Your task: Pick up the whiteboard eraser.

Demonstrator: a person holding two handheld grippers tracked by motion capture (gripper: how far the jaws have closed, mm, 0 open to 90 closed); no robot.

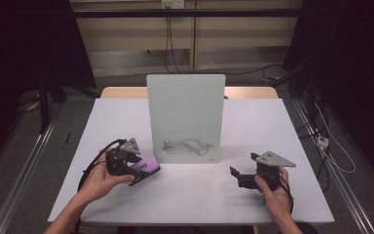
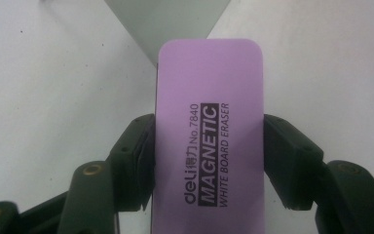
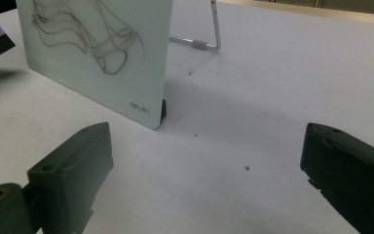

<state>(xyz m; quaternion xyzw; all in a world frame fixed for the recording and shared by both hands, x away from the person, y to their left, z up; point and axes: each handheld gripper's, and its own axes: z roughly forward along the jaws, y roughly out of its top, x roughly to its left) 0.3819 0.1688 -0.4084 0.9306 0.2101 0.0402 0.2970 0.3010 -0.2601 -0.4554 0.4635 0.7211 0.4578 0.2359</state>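
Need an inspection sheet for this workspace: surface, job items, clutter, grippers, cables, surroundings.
Surface: white table, a few dark specks near the board.
Job's things: purple eraser labelled magnetic whiteboard eraser; upright whiteboard on a stand, dark scribbles low on its face.
Clutter: nothing seen.
Grippers: left gripper shut on the eraser's long sides; right gripper open, nothing between the jaws.
Cables: black gripper cable loops by the left hand; wall cables behind.
Surroundings: dark curtains, grey floor.

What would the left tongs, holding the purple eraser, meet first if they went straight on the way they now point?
Probably the upright white rectangular board: in the left gripper view its lower corner sits just past the tip of the purple rectangular magnetic whiteboard eraser clamped in the left tongs. The eraser would touch first; depth is unclear.
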